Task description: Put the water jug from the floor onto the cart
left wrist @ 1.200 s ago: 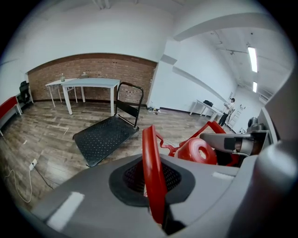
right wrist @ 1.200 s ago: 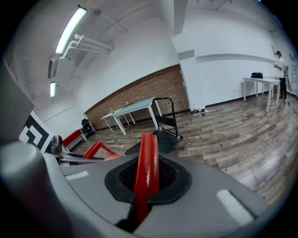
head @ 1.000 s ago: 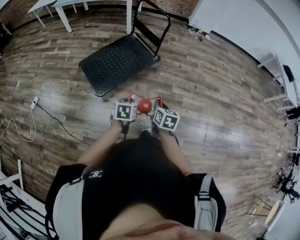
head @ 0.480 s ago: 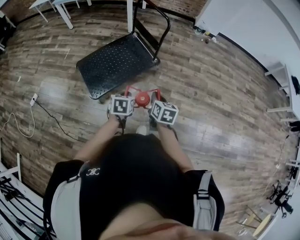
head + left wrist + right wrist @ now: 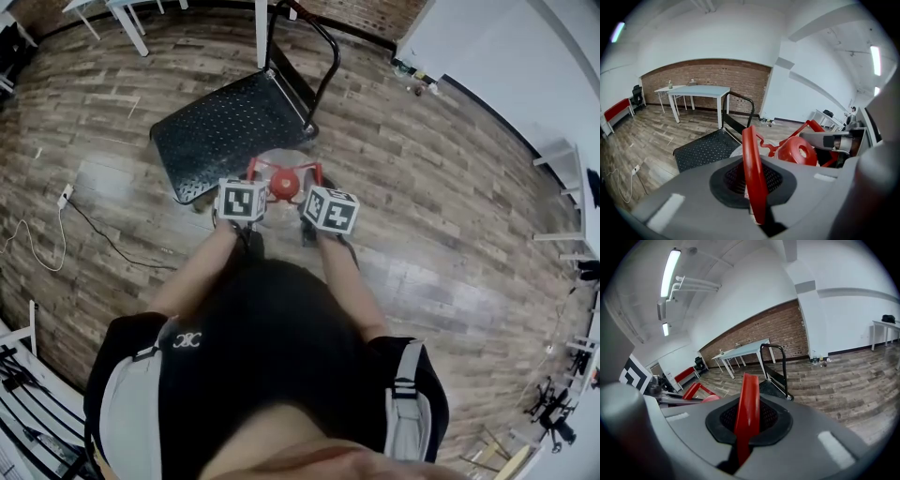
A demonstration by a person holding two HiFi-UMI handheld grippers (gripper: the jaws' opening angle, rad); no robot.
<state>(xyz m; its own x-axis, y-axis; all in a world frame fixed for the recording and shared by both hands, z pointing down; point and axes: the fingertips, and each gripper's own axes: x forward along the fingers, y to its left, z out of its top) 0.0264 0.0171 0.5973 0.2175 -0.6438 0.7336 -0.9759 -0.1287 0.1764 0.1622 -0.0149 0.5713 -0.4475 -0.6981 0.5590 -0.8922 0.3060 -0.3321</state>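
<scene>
Above brown wood-plank floor (image 5: 450, 216), left gripper (image 5: 754, 187) and right gripper (image 5: 745, 427) clamp the red-capped water jug's (image 5: 286, 185) red handles (image 5: 751, 150), beside a black perforated cart (image 5: 225, 131)

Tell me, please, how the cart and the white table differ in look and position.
The cart is black, low and flat; the table is white and stands high on thin legs. The cart has an upright handle bar at one end; the table has none. The cart lies just beyond the water jug; the table stands off by the brick wall. Both rest on the wood floor.
</scene>
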